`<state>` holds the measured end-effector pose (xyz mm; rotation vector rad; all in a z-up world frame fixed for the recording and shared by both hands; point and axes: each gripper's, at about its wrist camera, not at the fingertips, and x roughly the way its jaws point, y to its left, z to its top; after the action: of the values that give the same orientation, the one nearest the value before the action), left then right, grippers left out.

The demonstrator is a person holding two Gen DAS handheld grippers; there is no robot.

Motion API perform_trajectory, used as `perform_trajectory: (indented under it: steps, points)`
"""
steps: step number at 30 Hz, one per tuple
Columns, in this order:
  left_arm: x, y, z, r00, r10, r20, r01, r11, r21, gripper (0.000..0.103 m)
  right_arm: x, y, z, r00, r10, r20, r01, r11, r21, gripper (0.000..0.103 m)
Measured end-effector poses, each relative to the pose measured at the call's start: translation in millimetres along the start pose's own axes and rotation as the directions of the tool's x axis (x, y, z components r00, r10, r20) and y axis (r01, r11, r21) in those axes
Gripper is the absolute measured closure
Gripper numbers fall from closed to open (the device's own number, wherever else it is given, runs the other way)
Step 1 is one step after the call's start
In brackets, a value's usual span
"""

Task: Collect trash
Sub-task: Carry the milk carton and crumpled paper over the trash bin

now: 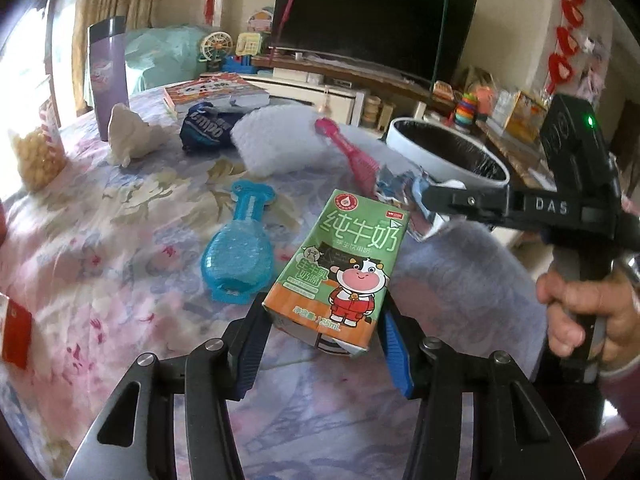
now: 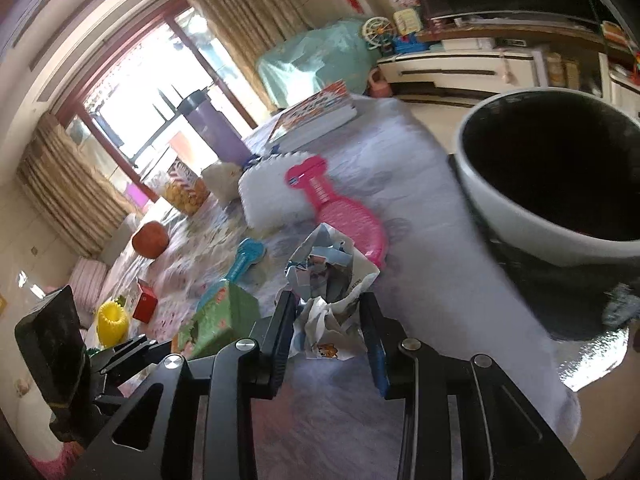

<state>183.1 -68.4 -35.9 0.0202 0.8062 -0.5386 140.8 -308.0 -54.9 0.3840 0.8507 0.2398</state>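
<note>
In the left wrist view the milk carton (image 1: 340, 268) sits at lower centre, its long axis running from the bottom of the frame up and slightly right, its top end pointing away towards the trash bin (image 1: 448, 148). The left gripper (image 1: 324, 344) pinches the carton's near end, a blue pad on either side. In the right wrist view the crumpled paper wrapper (image 2: 328, 292) stands at centre frame, with no clear long axis. The right gripper (image 2: 330, 332) has its fingers partly closed, squeezing the wrapper's lower part above the floral tablecloth (image 2: 420, 300).
</note>
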Motion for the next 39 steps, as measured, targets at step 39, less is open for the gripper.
perform_trajectory:
  steps: [39]
  points:
    - [57.6, -92.3, 75.2, 0.999, -0.045, 0.006, 0.045, 0.997, 0.058, 0.053, -87.9, -75.0, 18.2, 0.970, -0.161, 0.181, 0.145, 0.985, 0.098, 0.069]
